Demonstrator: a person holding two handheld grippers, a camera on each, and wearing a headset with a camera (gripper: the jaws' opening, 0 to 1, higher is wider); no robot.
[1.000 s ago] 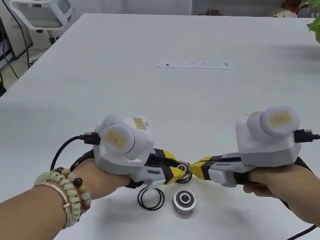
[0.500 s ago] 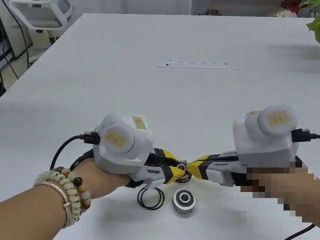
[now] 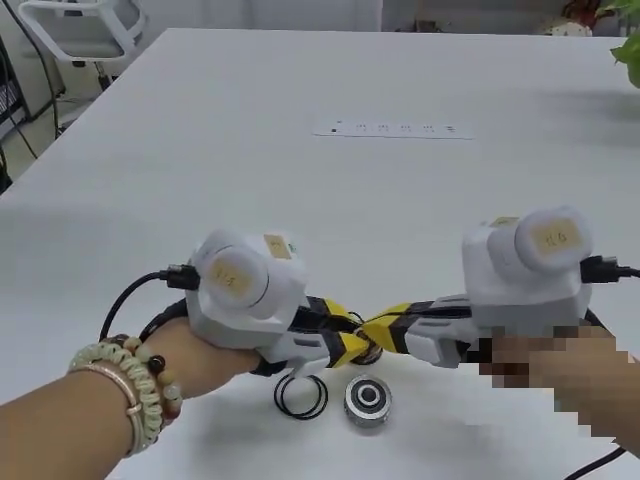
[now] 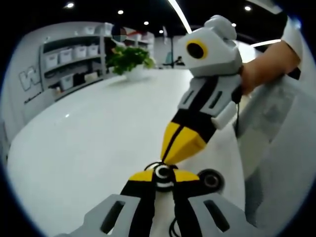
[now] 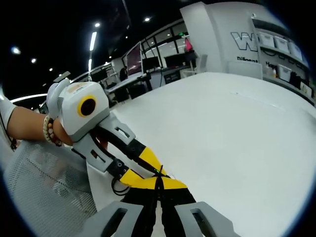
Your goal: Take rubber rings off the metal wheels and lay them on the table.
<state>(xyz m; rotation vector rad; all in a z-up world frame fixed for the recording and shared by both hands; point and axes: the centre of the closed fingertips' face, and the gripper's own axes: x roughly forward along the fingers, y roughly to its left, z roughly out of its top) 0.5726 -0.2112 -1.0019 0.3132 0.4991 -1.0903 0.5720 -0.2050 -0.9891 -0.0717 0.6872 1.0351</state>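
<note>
My left gripper (image 3: 356, 348) (image 4: 164, 176) is shut on a small metal wheel (image 4: 163, 174), held just above the table. My right gripper (image 3: 373, 334) (image 5: 157, 183) meets it tip to tip, its jaws shut on a thin black rubber ring (image 5: 158, 174) at the wheel's rim. In the left gripper view the right gripper's yellow tips (image 4: 170, 150) press down onto the wheel. On the table below lie loose black rubber rings (image 3: 301, 397) and a second metal wheel (image 3: 367, 399) (image 4: 210, 179) beside them.
A white power strip (image 3: 392, 128) lies flat mid-table, far from the work. An office chair (image 3: 85, 30) stands past the table's far left corner. A potted plant (image 4: 129, 58) sits at the far right. A black cable (image 3: 125, 297) trails from the left gripper.
The right gripper has slid a little left, so its tips now overlap the left gripper's and cover the held wheel. The left gripper, loose rings and second wheel stay put.
</note>
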